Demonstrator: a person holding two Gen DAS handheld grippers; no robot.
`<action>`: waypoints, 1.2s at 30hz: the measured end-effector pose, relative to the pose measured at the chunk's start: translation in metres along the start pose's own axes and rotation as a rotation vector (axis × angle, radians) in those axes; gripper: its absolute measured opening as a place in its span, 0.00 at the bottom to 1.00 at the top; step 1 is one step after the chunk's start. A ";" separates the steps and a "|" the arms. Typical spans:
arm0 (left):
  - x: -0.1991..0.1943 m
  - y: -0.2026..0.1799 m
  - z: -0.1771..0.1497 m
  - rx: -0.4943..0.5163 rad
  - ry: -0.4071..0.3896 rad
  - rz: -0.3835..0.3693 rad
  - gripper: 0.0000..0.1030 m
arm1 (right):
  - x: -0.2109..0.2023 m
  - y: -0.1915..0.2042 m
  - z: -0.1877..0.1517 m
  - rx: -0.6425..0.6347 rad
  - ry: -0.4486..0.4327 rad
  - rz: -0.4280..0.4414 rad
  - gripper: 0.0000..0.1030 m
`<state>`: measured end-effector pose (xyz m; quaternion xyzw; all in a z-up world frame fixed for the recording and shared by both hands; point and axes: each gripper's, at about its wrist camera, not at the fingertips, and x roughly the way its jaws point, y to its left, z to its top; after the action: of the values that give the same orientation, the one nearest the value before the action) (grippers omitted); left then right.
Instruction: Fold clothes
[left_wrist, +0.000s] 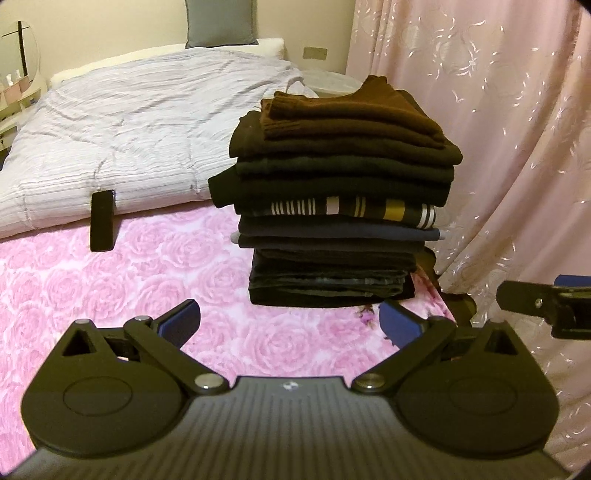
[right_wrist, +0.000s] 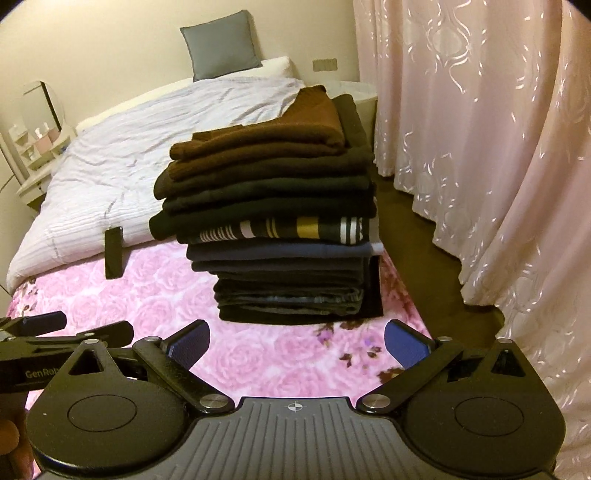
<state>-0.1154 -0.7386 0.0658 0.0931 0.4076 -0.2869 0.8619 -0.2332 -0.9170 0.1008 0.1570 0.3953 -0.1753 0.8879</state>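
Black phone (left_wrist: 102, 220) lies left of the clothes stack (left_wrist: 332, 206) (pink curtain (left_wrist: 498, 147) right).

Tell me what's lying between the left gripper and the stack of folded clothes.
Nothing: only bare pink rose blanket separates the open left gripper from the stack of folded clothes, seen in the left wrist view.

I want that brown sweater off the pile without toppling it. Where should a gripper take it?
Judging by its pose, take the brown sweater by its near folded edge, coming from the front. It lies on top of the stack with that thick edge facing the open right gripper; lifting upward should disturb the layers below least.
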 end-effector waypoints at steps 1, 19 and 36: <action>-0.001 0.000 -0.001 -0.001 0.002 0.002 0.99 | -0.001 0.001 0.000 -0.001 -0.002 0.000 1.00; -0.012 0.007 -0.006 -0.011 -0.005 0.005 0.99 | -0.004 0.016 0.008 -0.036 -0.032 -0.030 1.00; -0.012 0.002 -0.006 0.018 -0.009 -0.001 0.99 | -0.001 0.020 0.009 -0.052 -0.031 -0.024 1.00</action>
<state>-0.1240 -0.7291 0.0713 0.0994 0.4010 -0.2916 0.8627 -0.2195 -0.9027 0.1100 0.1264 0.3876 -0.1781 0.8956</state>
